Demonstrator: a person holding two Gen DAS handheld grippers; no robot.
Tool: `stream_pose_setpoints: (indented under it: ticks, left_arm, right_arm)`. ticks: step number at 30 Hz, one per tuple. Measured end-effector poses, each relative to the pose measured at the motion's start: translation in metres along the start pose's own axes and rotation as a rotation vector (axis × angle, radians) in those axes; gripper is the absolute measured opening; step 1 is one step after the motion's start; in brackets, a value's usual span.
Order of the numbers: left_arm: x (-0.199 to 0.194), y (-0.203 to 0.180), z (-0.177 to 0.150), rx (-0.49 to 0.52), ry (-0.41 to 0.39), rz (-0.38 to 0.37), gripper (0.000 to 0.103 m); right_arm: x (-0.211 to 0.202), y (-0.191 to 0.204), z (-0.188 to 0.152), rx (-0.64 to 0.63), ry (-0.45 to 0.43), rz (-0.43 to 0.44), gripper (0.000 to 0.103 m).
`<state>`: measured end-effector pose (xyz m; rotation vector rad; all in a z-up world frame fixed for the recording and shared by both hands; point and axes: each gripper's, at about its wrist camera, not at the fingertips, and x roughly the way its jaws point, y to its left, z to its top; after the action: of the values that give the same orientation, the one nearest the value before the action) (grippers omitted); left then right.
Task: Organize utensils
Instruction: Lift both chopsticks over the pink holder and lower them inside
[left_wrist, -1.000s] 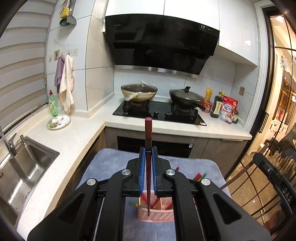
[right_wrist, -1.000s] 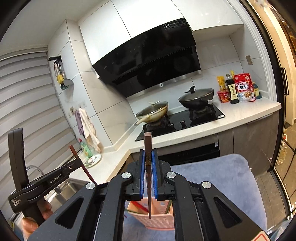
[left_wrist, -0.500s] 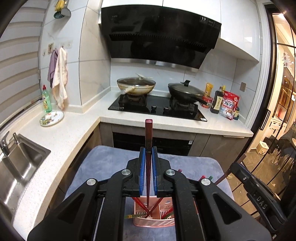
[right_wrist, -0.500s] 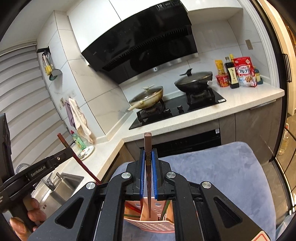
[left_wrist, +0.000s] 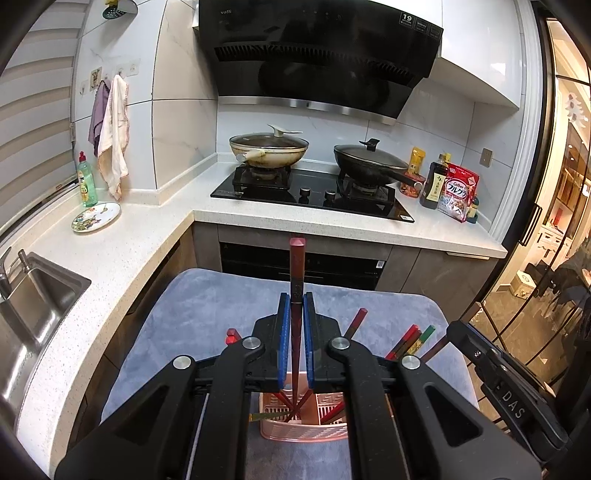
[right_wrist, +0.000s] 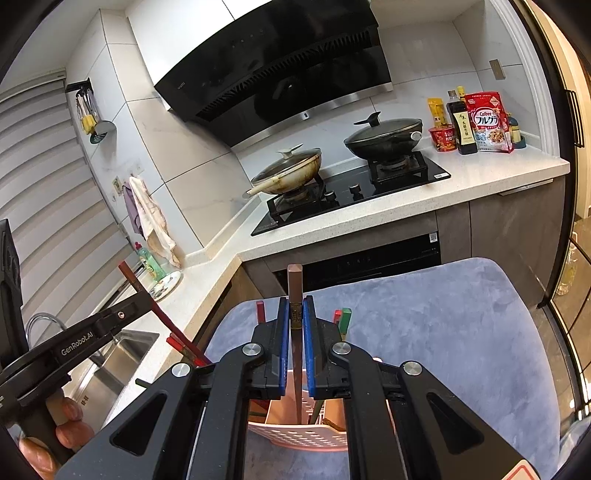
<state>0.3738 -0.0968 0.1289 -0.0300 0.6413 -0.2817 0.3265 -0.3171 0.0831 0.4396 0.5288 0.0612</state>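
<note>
My left gripper (left_wrist: 295, 306) is shut on a dark red chopstick (left_wrist: 296, 273) that stands upright, its lower tip inside the pink slotted utensil holder (left_wrist: 303, 430). My right gripper (right_wrist: 295, 308) is shut on a brown chopstick (right_wrist: 294, 284), also upright, its tip down in the same holder (right_wrist: 295, 437). Several red and green chopsticks (left_wrist: 406, 341) lean in the holder. The left gripper shows at the left of the right wrist view (right_wrist: 122, 317); the right gripper's body shows at the right of the left wrist view.
The holder stands on a blue-grey cloth-covered surface (left_wrist: 207, 317). Behind are a white counter (left_wrist: 332, 225), a black hob with two lidded pans (left_wrist: 269, 147), bottles and a cereal bag (left_wrist: 458, 192), a sink (left_wrist: 33, 306) and a plate (left_wrist: 96, 218).
Both grippers have moved down toward the holder. The tips of both chopsticks have gone from above the holder to inside it.
</note>
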Motion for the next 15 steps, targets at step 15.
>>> stream_pose_setpoints:
  ticks: [15]
  left_arm:
    - [-0.0020, 0.0036, -0.0016, -0.013, -0.001, -0.017, 0.007]
  right_arm:
    - [0.0020, 0.0002, -0.0045, -0.011, 0.010, -0.001, 0.007]
